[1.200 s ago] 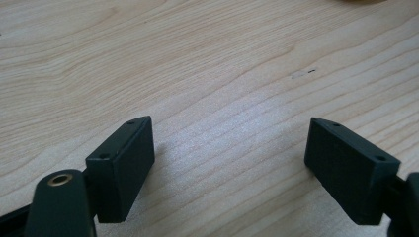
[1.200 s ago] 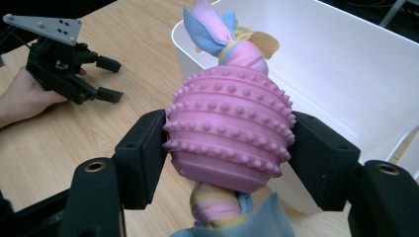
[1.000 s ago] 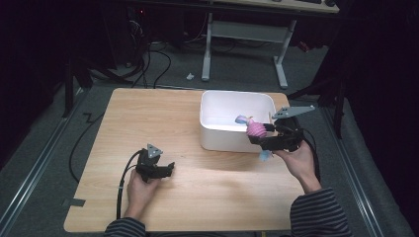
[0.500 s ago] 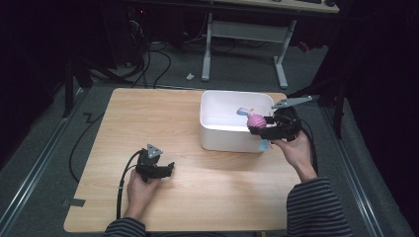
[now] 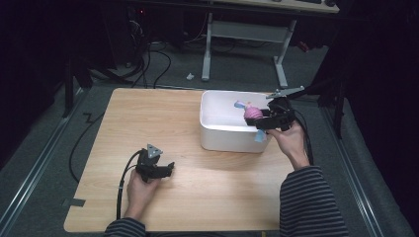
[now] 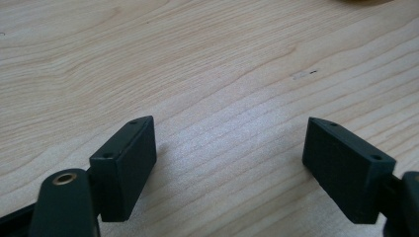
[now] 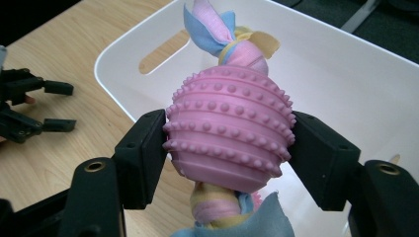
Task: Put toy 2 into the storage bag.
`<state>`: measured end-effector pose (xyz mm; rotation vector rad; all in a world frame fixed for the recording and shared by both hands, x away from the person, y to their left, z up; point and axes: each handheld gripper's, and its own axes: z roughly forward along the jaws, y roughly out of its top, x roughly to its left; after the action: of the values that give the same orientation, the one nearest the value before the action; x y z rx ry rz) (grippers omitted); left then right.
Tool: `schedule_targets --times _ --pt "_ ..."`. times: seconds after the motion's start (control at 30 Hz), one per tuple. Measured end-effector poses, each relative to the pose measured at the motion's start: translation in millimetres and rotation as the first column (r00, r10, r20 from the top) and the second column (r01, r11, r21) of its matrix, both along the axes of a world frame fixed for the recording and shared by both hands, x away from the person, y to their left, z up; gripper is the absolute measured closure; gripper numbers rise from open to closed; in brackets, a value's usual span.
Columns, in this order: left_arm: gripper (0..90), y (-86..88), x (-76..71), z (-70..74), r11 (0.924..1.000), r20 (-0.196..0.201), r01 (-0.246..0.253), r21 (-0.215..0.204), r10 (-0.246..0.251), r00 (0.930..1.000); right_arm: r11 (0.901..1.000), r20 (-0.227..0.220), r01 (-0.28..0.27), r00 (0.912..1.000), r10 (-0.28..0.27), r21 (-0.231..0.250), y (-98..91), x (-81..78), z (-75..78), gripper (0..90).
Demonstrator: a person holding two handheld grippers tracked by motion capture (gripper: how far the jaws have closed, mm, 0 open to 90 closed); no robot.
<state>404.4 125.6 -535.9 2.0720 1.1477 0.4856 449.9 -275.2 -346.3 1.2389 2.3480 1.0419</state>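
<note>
A pink studded rubber toy (image 7: 228, 128) with knotted pastel cloth ends is clamped between the pads of my right gripper (image 7: 227, 148). In the high view that right gripper (image 5: 262, 119) holds the toy (image 5: 253, 113) over the right part of the white bin (image 5: 225, 136), above its inside. My left gripper (image 5: 167, 170) rests on the wooden table (image 5: 148, 118) near the front left, held by a hand. In its own view the left gripper (image 6: 230, 153) stands open over bare wood with nothing between its jaws.
The white bin has slot handles in its walls and looks bare inside (image 7: 346, 84). Behind the table, on the dark floor, stand a white desk frame (image 5: 247, 39) and cables (image 5: 148, 59). The table's right edge runs close to the bin.
My right gripper has carried the toy from the bin's front right corner up and back over the bin. The left gripper has stayed put.
</note>
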Motion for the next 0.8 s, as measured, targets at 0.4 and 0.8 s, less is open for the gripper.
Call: schedule_targets --times 0.4,0.8 --pt "21.1 -0.1 0.0 -0.1 1.0 0.001 -0.002 -0.002 0.002 1.0 0.9997 -0.049 -0.007 0.9988 0.006 -0.023 7.6 15.8 -14.8 34.1" --pt "21.0 -0.5 0.2 -0.1 1.0 0.001 -0.003 -0.003 0.003 1.0 0.9997 -0.095 -0.008 0.9955 0.006 -0.022 8.2 28.0 -24.7 33.9"
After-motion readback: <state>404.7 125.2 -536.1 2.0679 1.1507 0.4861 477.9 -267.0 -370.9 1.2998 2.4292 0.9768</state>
